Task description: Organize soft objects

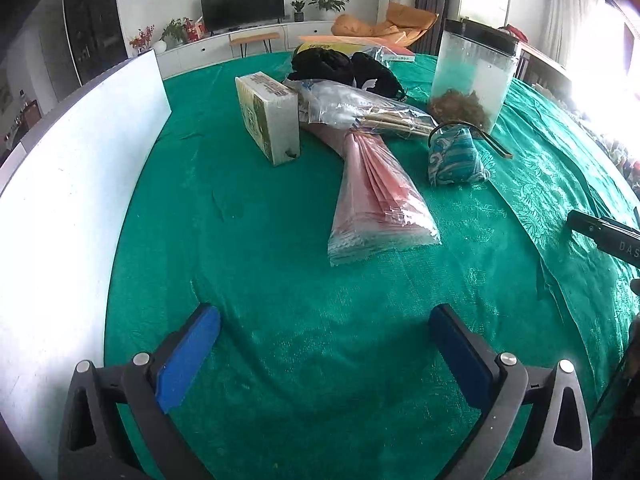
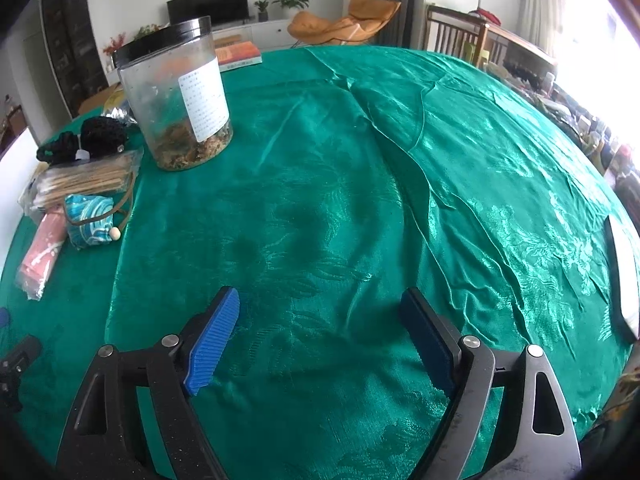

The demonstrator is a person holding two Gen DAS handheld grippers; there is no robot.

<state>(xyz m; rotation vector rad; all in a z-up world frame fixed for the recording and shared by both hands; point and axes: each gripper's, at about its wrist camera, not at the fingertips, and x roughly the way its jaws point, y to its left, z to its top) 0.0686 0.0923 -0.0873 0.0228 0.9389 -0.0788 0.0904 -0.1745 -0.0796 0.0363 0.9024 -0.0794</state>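
Both hand-held grippers, left (image 1: 324,356) & right (image 2: 320,340), gape empty over bench; pink bag (image 1: 376,204) ahead of left looks slick, may slip.

Both grippers are looking like the same build. The left gripper (image 1: 324,320) is showing two black arms with triangular cutouts, round silver screw heads at the pivots, and flat blue pads on the fingers (image 1: 188,360). The right gripper (image 2: 320,312) is sporting the same black frame, though its right arm is looking scuffed and dusty grey. Its left pad is showing fine ribbing, bright blue, while the other pad is reading darker in shade. In the left view, the right gripper's black body is peeking in with pale letters "DAS" on it.
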